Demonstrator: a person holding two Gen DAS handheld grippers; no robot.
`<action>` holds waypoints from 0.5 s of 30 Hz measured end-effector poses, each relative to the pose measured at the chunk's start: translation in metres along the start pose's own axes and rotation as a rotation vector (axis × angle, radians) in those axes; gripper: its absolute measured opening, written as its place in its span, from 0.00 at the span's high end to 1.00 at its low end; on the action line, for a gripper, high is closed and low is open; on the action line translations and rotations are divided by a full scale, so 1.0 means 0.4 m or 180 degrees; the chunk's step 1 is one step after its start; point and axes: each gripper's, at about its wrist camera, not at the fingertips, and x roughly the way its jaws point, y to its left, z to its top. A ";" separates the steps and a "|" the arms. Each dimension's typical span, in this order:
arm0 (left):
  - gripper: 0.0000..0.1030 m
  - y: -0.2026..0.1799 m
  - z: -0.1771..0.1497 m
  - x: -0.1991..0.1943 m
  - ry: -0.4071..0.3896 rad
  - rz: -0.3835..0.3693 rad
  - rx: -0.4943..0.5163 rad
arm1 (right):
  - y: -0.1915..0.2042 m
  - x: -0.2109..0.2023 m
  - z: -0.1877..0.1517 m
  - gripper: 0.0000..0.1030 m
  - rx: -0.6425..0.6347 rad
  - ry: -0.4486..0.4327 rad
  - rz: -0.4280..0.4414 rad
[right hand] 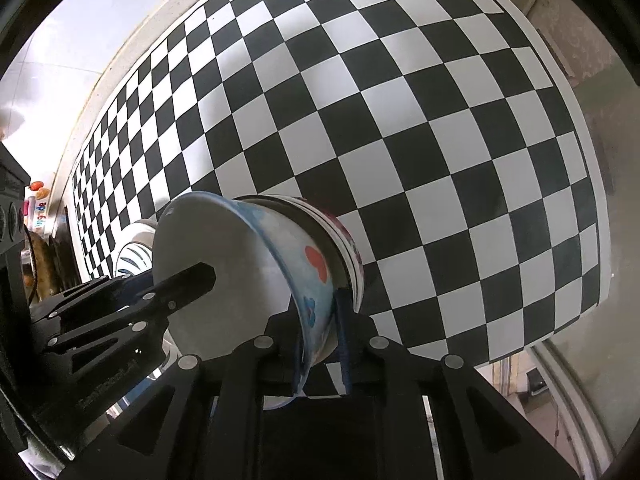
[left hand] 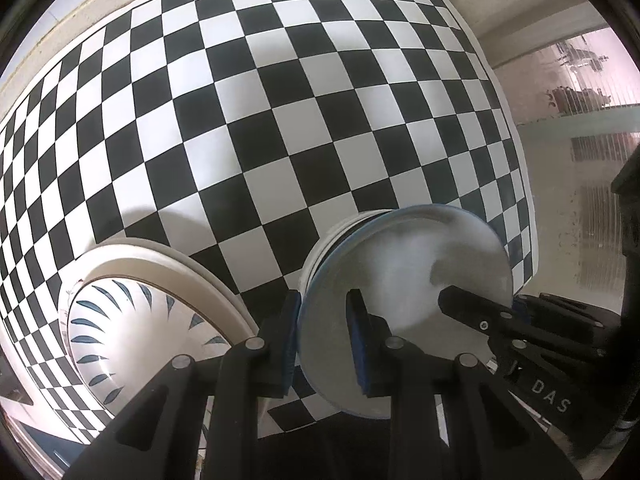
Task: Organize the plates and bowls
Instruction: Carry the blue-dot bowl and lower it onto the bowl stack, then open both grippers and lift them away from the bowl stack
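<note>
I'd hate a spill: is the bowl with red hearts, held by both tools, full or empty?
Empty. The heart bowl shows a bare white inside in both views. It sits nested in another bowl.

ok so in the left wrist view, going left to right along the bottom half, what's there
plate with blue leaf marks → left gripper, shut on the near rim of the blue-rimmed bowl → right gripper, reaching in over the bowl's right rim

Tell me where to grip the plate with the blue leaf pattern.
Grip the leaf-patterned plate by its raised cream rim, coming from the open side over the checkered mat. It lies flat, so only the rim's edge gives the fingers purchase.
</note>
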 end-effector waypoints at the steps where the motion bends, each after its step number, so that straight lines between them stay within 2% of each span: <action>1: 0.80 0.001 -0.001 0.000 0.0005 -0.0013 -0.0003 | 0.001 -0.006 0.000 0.83 -0.0014 -0.0012 -0.0009; 15: 0.80 0.001 -0.018 -0.021 -0.0037 -0.0023 0.0000 | -0.003 -0.057 -0.025 0.80 -0.0042 -0.0168 -0.0049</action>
